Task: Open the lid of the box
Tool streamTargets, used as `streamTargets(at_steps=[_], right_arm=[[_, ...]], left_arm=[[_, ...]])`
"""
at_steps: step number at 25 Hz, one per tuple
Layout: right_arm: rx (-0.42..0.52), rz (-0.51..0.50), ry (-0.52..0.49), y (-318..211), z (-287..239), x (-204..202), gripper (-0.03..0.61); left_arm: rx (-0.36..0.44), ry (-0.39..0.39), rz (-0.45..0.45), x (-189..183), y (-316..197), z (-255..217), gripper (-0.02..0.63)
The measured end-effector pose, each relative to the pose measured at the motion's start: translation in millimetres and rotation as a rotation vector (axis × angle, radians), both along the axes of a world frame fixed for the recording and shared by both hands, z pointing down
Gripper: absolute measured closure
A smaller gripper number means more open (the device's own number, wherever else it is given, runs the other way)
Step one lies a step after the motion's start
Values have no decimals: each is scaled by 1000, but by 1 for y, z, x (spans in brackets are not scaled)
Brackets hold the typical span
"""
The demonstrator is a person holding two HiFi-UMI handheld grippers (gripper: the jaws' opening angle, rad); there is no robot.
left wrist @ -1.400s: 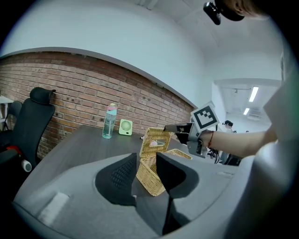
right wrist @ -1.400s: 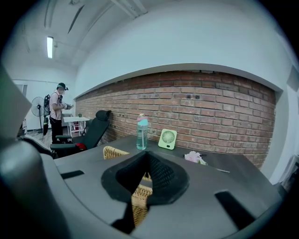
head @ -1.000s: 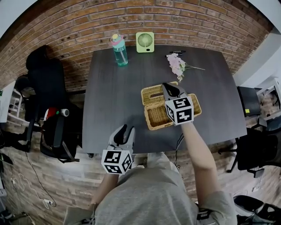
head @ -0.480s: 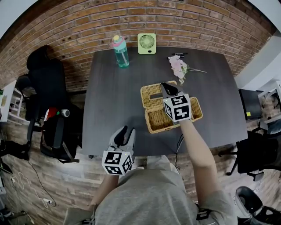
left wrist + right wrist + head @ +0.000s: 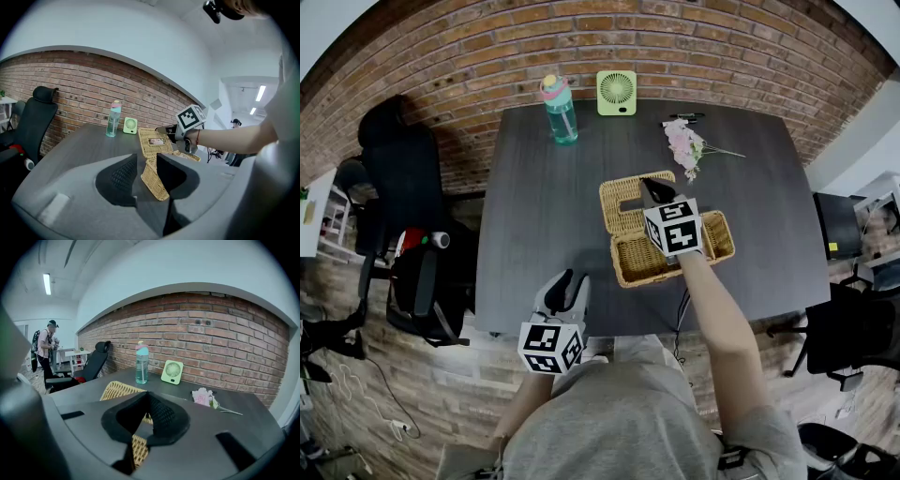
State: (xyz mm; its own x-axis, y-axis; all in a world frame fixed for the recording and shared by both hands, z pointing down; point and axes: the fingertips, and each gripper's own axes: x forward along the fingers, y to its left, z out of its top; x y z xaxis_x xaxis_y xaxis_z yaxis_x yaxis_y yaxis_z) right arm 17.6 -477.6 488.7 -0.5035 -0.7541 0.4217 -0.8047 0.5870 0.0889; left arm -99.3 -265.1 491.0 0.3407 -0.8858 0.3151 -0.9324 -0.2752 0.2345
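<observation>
The rectangular woven wicker box (image 5: 630, 274) is seen on the dark grey table (image 5: 534, 225), right of centre, with its flat wicker lid (image 5: 621, 199) raised at the far side. The lid's edge is pinched by the right gripper (image 5: 646, 184), jaws pressed nearly together. The left gripper (image 5: 564, 281) is held over the table's near edge, jaws spread, nothing between them.

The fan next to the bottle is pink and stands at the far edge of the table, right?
Not quite. The fan is green, not pink. The rest holds: it stands next to the bottle at the far edge of the table. The head view shows it.
</observation>
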Motion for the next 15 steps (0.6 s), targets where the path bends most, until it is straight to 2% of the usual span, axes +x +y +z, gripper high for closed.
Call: streamTargets(at_steps=[15], right_arm=[[-93, 0, 51, -17, 43, -2, 561]], left_arm=[[-5, 1, -31, 0, -10, 4, 485]])
